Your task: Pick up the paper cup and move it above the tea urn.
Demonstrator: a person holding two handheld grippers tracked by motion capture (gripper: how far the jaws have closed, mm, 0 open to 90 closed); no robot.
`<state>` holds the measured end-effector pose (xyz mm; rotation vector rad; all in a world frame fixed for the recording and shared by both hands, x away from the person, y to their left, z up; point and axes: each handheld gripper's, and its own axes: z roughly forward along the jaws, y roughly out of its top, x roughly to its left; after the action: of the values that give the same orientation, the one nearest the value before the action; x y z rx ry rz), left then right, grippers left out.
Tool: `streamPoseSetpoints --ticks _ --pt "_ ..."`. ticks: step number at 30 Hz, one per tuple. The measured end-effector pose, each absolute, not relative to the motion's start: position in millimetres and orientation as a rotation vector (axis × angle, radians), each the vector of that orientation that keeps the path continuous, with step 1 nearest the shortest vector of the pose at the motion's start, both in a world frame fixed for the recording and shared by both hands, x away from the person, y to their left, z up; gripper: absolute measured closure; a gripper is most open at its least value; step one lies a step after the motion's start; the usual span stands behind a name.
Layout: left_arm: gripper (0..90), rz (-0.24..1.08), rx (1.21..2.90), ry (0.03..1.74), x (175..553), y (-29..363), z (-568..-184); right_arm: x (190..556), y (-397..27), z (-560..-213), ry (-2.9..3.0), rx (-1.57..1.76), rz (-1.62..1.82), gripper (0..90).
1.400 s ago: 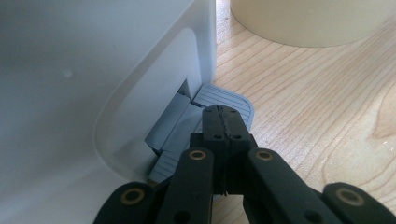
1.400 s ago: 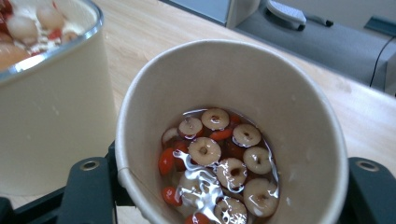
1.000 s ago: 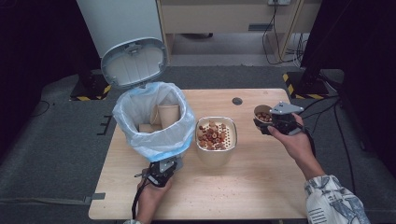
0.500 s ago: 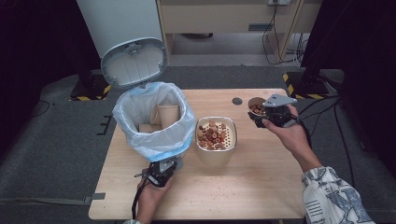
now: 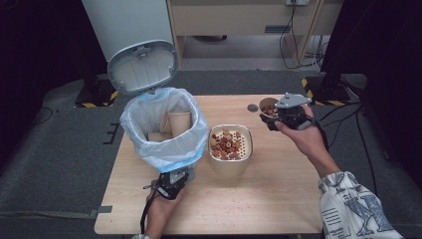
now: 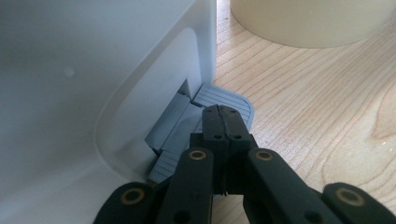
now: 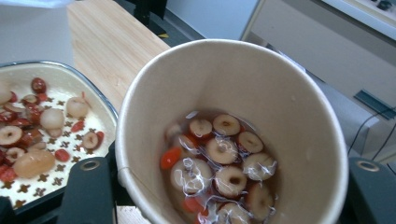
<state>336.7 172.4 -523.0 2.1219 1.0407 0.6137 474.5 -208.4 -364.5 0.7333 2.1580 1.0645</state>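
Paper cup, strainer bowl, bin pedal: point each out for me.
paper cup [image 7: 299,98], right gripper view, on its inner wall above the liquid.
strainer bowl [image 5: 230,168], high view, on its outer front wall.
bin pedal [image 6: 223,97], left gripper view, on the ribbed grey tread past the claw tips.

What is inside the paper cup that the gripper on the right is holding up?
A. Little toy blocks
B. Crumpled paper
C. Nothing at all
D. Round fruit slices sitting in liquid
D. The right gripper view looks straight down into the paper cup, and pale round slices with red bits lie wet and shiny at its bottom; the right gripper holds that cup above the table.
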Motion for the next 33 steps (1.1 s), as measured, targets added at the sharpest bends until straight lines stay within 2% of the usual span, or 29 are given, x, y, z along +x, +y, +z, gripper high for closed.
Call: streamPoseSetpoints --ticks 33 --pt "89.7 0.614 2.117 1.041 337 172 -523 479 -171 -329 2.144 0.561 1.065 33.8"
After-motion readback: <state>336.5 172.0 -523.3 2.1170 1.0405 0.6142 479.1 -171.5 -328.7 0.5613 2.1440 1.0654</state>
